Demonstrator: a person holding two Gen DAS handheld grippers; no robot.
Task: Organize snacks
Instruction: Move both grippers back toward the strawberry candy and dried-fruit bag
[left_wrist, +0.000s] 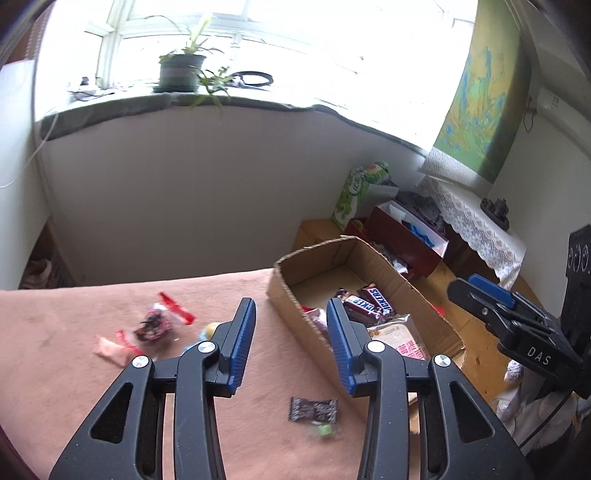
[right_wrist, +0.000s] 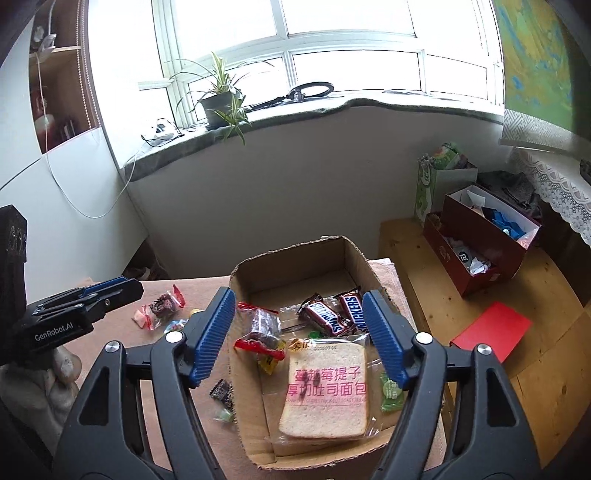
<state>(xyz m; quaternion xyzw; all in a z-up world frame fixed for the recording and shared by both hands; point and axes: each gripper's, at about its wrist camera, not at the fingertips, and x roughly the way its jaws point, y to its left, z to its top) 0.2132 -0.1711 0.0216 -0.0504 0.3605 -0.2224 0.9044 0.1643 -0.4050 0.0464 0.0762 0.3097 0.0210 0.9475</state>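
1. Both grippers hang above the work with fingers spread and nothing between them: the left gripper (left_wrist: 291, 345) over the cloth (left_wrist: 74, 369), the right gripper (right_wrist: 299, 332) over the box (right_wrist: 251, 443). Neither can drop anything; the risk is in the next reach.
2. Nearest the left gripper lie a dark candy (left_wrist: 313, 409) and a small green sweet (left_wrist: 325, 430), close together. One pinch could catch only one and flick the other off the cloth's near edge.
3. The candy lies flat; fingers coming in steeply may bunch the cloth rather than the wrapper.
4. In the box, the bread (right_wrist: 325, 391) lies on top, with a green packet (right_wrist: 392, 395) beside it. Hard drops could squash it.
5. Further in, the Snickers (right_wrist: 332, 312) and red-wrapped cake (right_wrist: 260, 328) crowd the middle; the far end stays bare.
6. Farthest, a red-wrapped snack (left_wrist: 153, 323) and loose sweets (left_wrist: 207, 330) sit mid-cloth. Reaching for them, the left arm could knock the box wall.
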